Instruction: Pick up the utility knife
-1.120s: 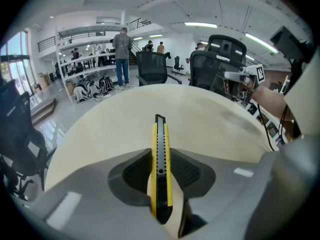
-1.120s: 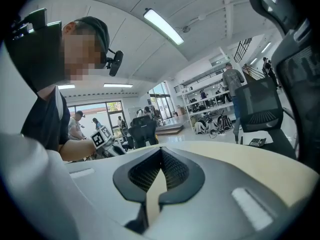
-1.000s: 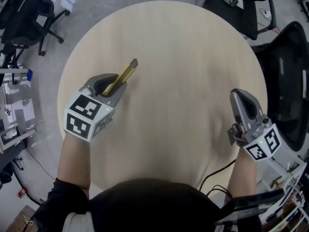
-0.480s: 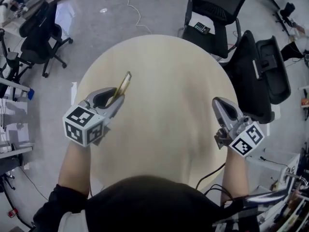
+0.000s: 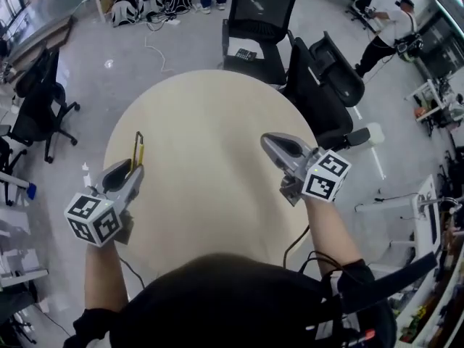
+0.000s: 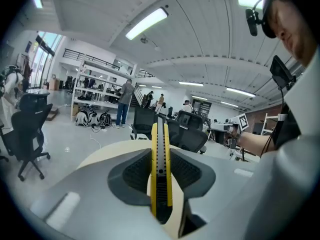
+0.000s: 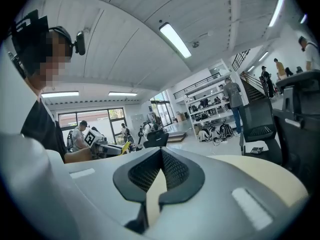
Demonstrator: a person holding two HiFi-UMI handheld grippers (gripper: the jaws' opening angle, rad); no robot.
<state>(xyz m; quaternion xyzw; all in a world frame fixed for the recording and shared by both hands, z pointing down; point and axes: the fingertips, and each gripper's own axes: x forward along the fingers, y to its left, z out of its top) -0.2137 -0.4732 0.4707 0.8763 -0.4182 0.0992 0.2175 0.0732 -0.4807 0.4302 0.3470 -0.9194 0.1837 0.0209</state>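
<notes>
Head view: high above the round table (image 5: 210,122), facing steeply down, with the left gripper (image 5: 133,169) and right gripper (image 5: 267,141) over its near edge. Left gripper view and right gripper view: each low and close behind its own jaws, looking level across the tabletop toward the black office chairs (image 6: 187,129) and shelving (image 7: 210,110). All three views share the tabletop, and each gripper view catches the other gripper's marker cube (image 6: 243,120) to one side.

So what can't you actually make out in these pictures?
Utility knife rear end: head view, covered by the left claw gripping it.
Its blade, out or retracted: too small in head view, edge-on in left gripper view.
Table near edge: head view, behind the person's body.
Dark gadget on a chair: too small.
</notes>
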